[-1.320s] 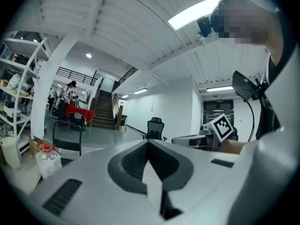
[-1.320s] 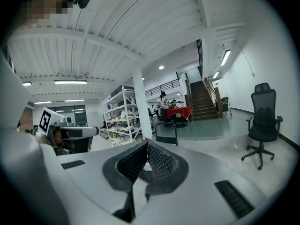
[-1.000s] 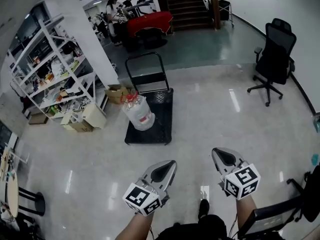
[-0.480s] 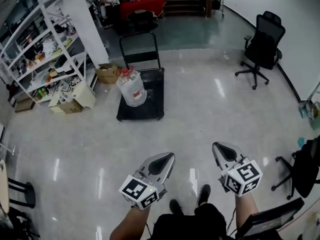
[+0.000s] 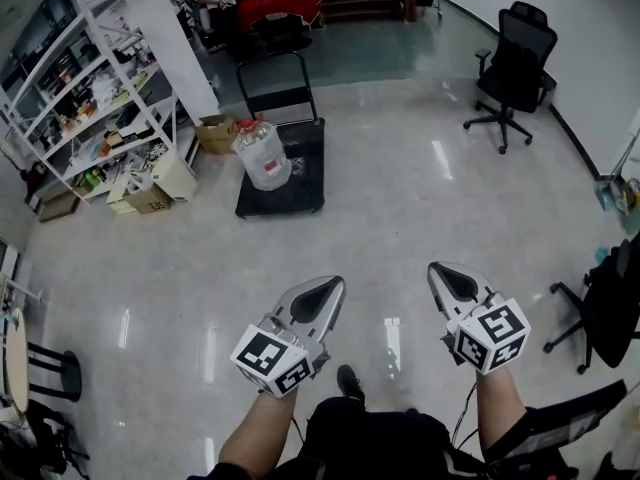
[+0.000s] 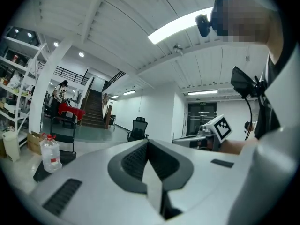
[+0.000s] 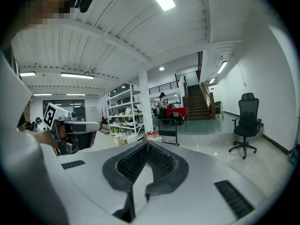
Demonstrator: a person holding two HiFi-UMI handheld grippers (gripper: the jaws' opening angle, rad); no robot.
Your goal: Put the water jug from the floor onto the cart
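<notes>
The clear water jug [image 5: 263,153] with a red cap and red label stands upright on the left side of the black platform cart [image 5: 300,183], far ahead of me. In the left gripper view the jug [image 6: 50,153] shows small at the lower left. My left gripper [image 5: 330,286] and right gripper [image 5: 440,268] hover side by side over bare floor, well short of the cart, pointing toward it. Both are shut with nothing between the jaws, as the left gripper view [image 6: 147,142] and the right gripper view [image 7: 147,144] show.
White shelving [image 5: 90,98] full of goods lines the left, with cardboard boxes [image 5: 150,193] at its foot beside the cart. A black office chair [image 5: 510,68] stands at the back right, another chair [image 5: 610,308] at the right edge. A red-covered table [image 5: 280,8] sits behind the cart.
The cart and jug have drawn farther away and higher in the head view as I backed off. Both grippers stayed shut and empty, side by side.
</notes>
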